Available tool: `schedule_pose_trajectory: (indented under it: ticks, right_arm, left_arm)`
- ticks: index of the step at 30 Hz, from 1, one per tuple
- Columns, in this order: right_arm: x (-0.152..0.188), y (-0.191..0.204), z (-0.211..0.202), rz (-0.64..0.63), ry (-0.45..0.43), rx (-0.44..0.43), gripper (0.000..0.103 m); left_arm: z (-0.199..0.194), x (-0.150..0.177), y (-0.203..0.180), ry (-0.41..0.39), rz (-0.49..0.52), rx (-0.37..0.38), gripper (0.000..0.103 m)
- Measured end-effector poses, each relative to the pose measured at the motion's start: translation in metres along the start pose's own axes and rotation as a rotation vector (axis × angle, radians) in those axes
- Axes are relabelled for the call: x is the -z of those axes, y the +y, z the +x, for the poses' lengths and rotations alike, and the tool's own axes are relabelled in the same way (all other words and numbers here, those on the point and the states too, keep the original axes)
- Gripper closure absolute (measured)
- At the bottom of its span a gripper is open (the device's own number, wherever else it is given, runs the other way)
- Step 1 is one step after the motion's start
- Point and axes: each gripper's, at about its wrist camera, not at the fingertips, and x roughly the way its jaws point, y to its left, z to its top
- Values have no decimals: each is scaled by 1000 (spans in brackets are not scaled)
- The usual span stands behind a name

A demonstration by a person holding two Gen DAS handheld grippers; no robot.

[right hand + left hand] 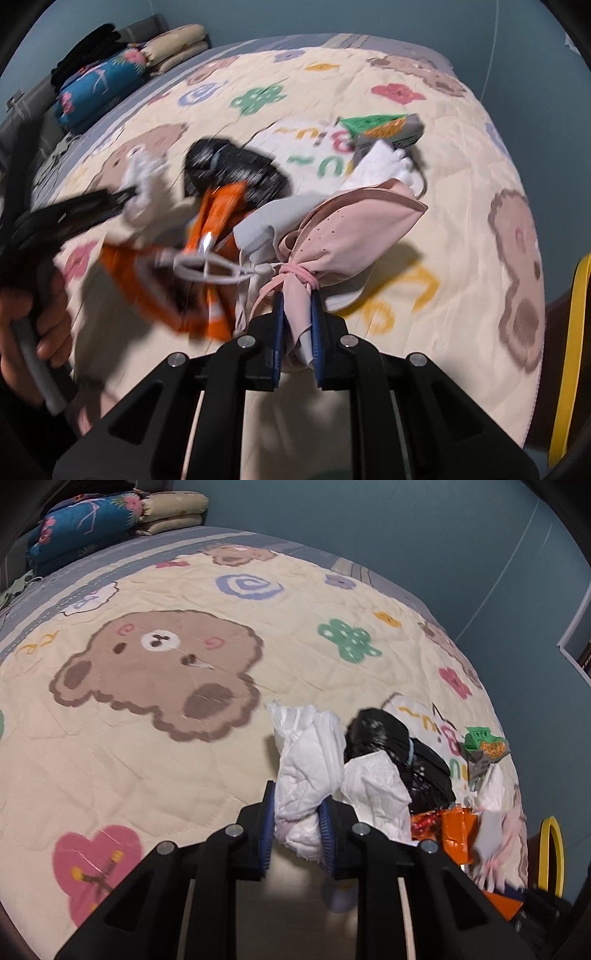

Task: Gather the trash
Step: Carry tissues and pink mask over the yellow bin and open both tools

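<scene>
Left tongs (297, 812) pinch crumpled white tissue (310, 760) above bed quilt (155, 757). Right tongs (297, 314) clamp pink face mask (343, 236); orange wrapper (218, 218) alongside.

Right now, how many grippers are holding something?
2. The left gripper is shut on white tissue; the right gripper is shut on a pink mask. Both are over the bed.

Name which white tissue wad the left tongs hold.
The crumpled tissue pinched between the left tongs; the other white wad sits free beside it.
</scene>
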Motion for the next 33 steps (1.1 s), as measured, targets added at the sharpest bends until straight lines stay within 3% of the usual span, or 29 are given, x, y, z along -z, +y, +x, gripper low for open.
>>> schedule_pose_trajectory:
  ticks: [9,15,33]
  right_arm:
    - [-49,-48,27,73,-47,116,91]
    - [-60,-83,20,128,-79,159,91]
    - [-48,-95,-146,121,-342,110,91]
  left_arm:
    - [-12,-7,14,-31,-8,-5,83]
    - [-18,-10,12,-44,0,-3,83]
    - [-79,-14,-35,-147,62,45,83]
